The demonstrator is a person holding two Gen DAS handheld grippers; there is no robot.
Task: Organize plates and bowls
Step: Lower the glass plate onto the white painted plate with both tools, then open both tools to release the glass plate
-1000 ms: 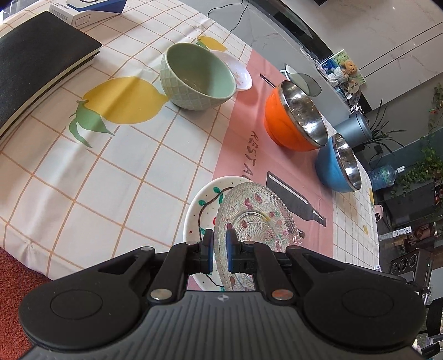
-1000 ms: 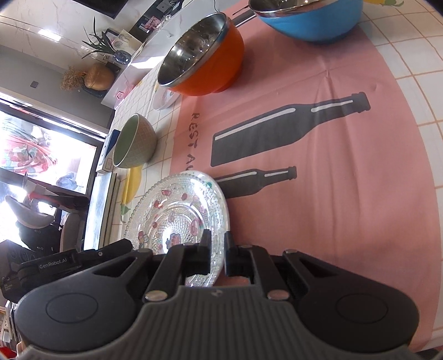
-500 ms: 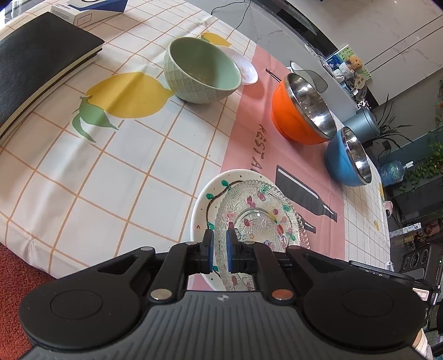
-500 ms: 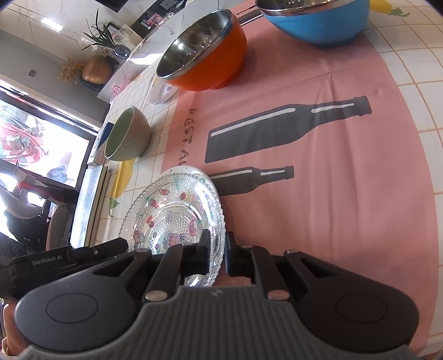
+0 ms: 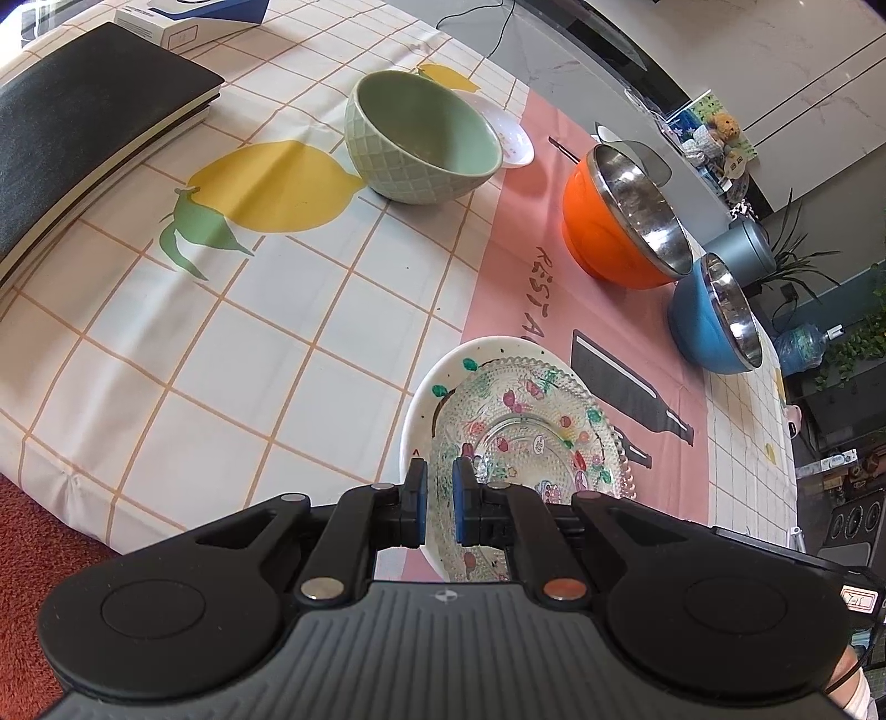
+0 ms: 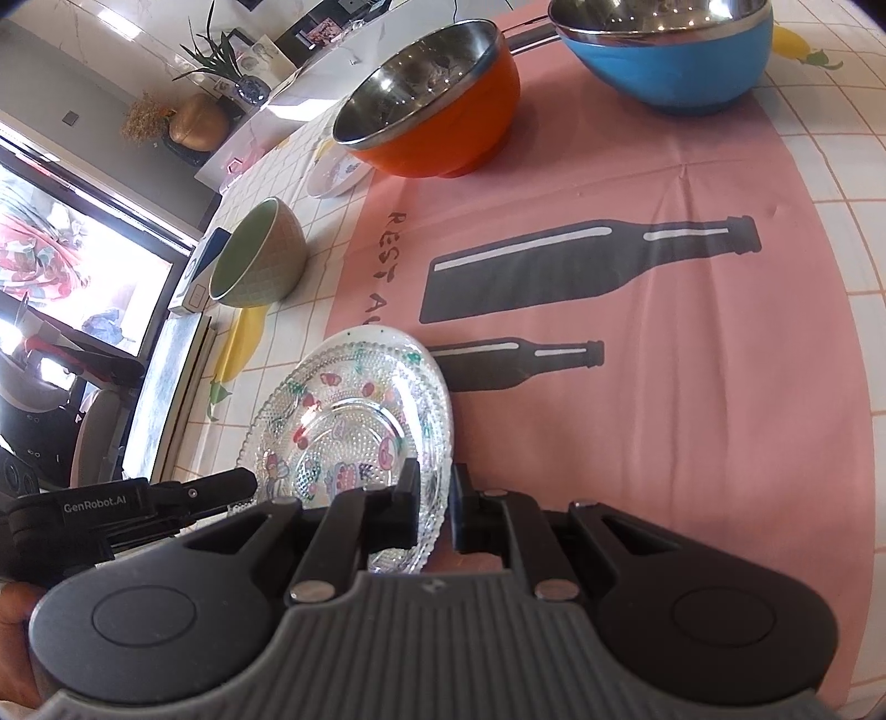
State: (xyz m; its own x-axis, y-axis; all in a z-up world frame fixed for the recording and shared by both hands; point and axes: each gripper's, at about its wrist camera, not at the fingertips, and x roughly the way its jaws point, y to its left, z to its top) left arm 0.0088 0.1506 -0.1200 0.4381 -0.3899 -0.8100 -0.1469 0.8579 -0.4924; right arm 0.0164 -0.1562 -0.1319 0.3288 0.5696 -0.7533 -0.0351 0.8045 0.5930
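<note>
A clear beaded glass plate (image 5: 531,437) lies on a white painted plate (image 5: 443,365) at the near table edge. My left gripper (image 5: 439,501) is shut on the near rim of both plates. My right gripper (image 6: 434,509) is shut on the glass plate's (image 6: 343,421) right rim; the white plate (image 6: 376,334) peeks out behind it. A green bowl (image 5: 421,144), an orange bowl (image 5: 626,216) and a blue bowl (image 5: 714,315) stand farther back. They also show in the right wrist view: green bowl (image 6: 257,257), orange bowl (image 6: 432,108), blue bowl (image 6: 664,50).
A small white dish (image 5: 506,133) sits behind the green bowl. A black notebook (image 5: 83,138) and a white-blue box (image 5: 188,16) lie at the far left. The tablecloth edge (image 5: 55,443) drops to a red floor at the near left.
Both grippers have moved with the plates: the glass plate was tilted above the white plate and now lies lower and flatter on it.
</note>
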